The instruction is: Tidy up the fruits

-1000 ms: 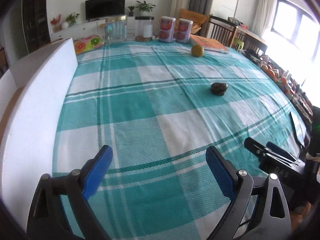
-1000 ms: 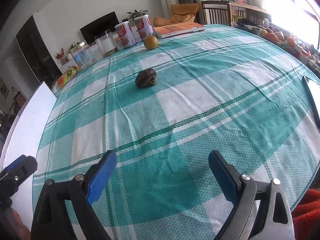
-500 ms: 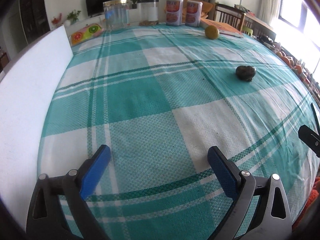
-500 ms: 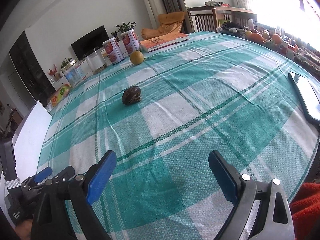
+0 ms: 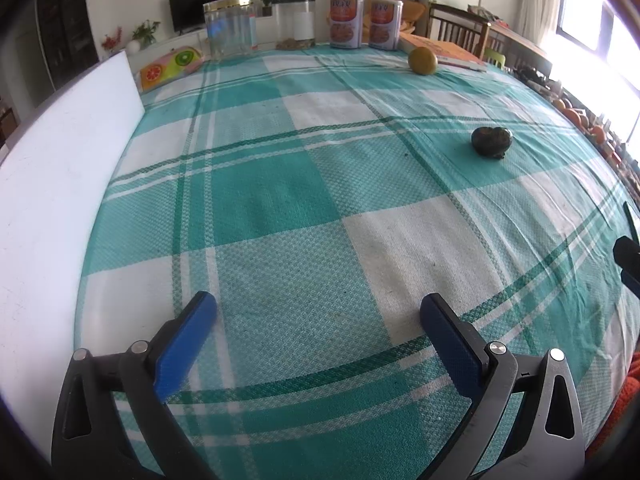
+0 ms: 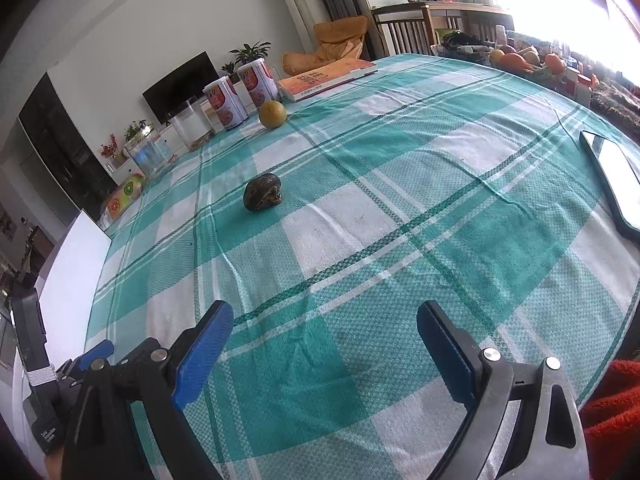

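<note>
A dark, mottled round fruit [image 5: 491, 141] lies on the teal checked tablecloth [image 5: 320, 208], far ahead and right of my left gripper [image 5: 318, 312]. A yellow-orange citrus fruit [image 5: 422, 61] sits further back near a book. In the right wrist view the dark fruit [image 6: 262, 197] lies ahead and left of my right gripper [image 6: 325, 322], with the citrus [image 6: 272, 114] beyond it. Both grippers are open and empty, low over the near part of the cloth. The left gripper's body [image 6: 60, 376] shows at the lower left of the right wrist view.
A white foam board [image 5: 60, 184] stands along the left edge. Two cans [image 5: 364, 21], clear jars [image 5: 230, 30], a fruit-print pouch [image 5: 170, 65] and an orange book [image 6: 326, 78] line the back. A phone [image 6: 612, 184] lies at right. More fruit [image 6: 524, 58] sits beyond the table.
My left gripper has moved forward and turned left, so the dark fruit shifted right and the right gripper slid to the frame's edge. My right gripper swung right; the left gripper entered its view.
</note>
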Tool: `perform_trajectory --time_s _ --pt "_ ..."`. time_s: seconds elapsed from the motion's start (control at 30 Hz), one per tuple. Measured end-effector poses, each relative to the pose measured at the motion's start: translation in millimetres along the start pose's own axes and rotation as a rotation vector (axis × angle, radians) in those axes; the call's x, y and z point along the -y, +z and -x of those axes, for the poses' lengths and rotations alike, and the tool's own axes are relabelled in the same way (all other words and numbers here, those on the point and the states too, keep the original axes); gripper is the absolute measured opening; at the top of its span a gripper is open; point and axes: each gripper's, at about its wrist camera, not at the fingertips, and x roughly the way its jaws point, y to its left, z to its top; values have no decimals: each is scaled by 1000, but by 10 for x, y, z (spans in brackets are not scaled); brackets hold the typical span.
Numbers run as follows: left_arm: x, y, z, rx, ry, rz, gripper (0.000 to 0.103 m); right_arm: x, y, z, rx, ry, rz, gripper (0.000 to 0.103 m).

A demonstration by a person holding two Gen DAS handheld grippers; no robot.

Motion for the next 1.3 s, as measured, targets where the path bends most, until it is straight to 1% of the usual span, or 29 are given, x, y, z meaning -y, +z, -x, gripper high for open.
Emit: perform_trajectory --time_s 0.07,0.1,0.13,0.2,0.23,0.27,0.33,0.4,0.5,0.53,0.57,0.6,0.63,0.67,0.7,0.73,0.8,0.93,1.03,1.1,1.2,1.3 --pt "28 20 10 -18 -20 1 101 86 90 83 37 -39 26 95" --pt "69 49 28 -21 -48 -2 100 138 126 96 47 -63 32 95" --pt "136 90 58 -16 -79 -11 100 217 148 92 47 -71 5 95" --pt "330 231 109 7 -125 -47 100 395 144 41 24 -49 -95 95" --pt "447 324 116 18 -145 -74 100 447 136 6 10 -50 -125 95" --pt "571 431 108 27 -163 -99 100 470 135 -17 0 -47 -140 95" --pt "826 652 35 34 -193 -142 100 465 141 -13 9 -38 -140 95" --pt "1073 851 -101 42 -209 -172 100 434 138 21 30 -38 -126 95" --pt "1364 1029 -357 52 -185 -203 99 408 140 34 41 -34 -112 95" --pt "1434 1059 -449 44 -177 -210 94 415 138 34 41 -32 -115 95" --pt "1488 1078 -531 31 -167 -214 82 428 140 32 41 -29 -122 95" --pt "1523 1092 -602 15 -165 -217 76 448 141 31 41 -27 -131 95" --pt "1545 1100 -653 4 -169 -219 66 466 143 25 39 -24 -140 95" --pt "1564 1100 -684 2 -178 -222 51 481 147 13 34 -20 -149 95" --pt "1571 1096 -696 7 -170 -226 40 494 148 -2 27 -17 -156 95" --pt "1551 1094 -681 19 -170 -224 38 502 150 -18 21 -15 -160 95" --pt "1455 1084 -579 60 -187 -191 38 503 150 -37 14 -13 -162 95" --pt "1176 1033 -274 78 -198 -142 38 464 143 -36 16 -15 -142 95" --pt "896 878 -24 84 -161 -137 38 429 140 -41 17 -20 -124 95" --pt "676 752 82 78 -137 -113 38 400 136 -38 20 -24 -111 95" --pt "381 555 140 58 -103 -73 38 351 129 -37 22 -31 -89 95" --pt "168 411 111 48 -64 -44 38 313 120 -36 24 -41 -69 95"
